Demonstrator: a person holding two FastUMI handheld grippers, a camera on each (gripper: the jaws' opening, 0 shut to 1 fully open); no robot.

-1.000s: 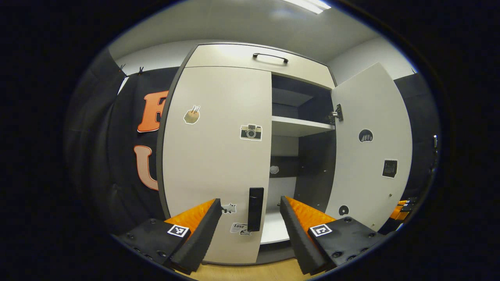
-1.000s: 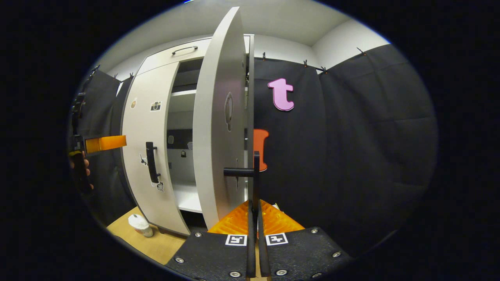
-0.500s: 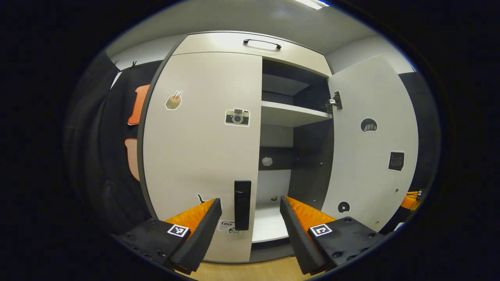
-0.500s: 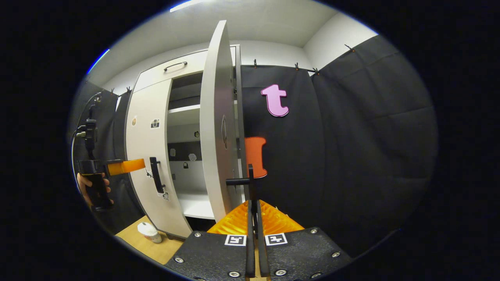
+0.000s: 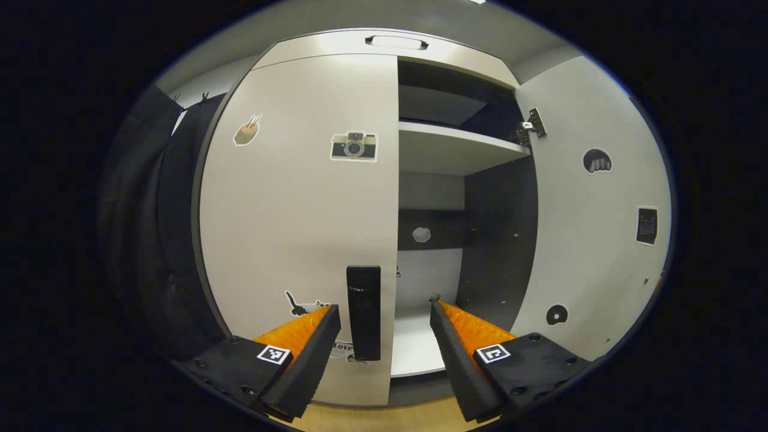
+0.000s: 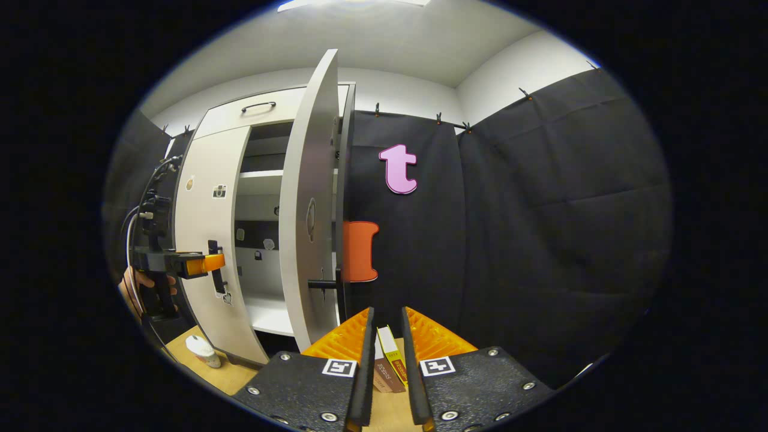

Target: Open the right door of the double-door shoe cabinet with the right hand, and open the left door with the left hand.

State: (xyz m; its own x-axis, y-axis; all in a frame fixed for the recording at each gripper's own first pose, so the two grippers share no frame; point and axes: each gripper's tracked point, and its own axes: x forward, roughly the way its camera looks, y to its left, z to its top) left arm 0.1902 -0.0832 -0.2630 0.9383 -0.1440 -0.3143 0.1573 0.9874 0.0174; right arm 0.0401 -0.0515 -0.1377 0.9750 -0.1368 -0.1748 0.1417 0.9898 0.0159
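left tool (image 5: pixel 384 312) level, jaws apart astride left door handle (image 5: pixel 363 312), right tool (image 6: pixel 384 318) slightly apart, r door (image 6: pixel 309 204) open

Cabinet interior (image 5: pixel 438 198) behind closed left door (image 5: pixel 300 198) hidden, small sticker (image 5: pixel 422 234) perhaps a cloud, hand (image 6: pixel 137 283) partly cut off

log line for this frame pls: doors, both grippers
right door: open | left door: shut | right gripper: slightly open, off right handle | left gripper: open, at left handle, not gripping
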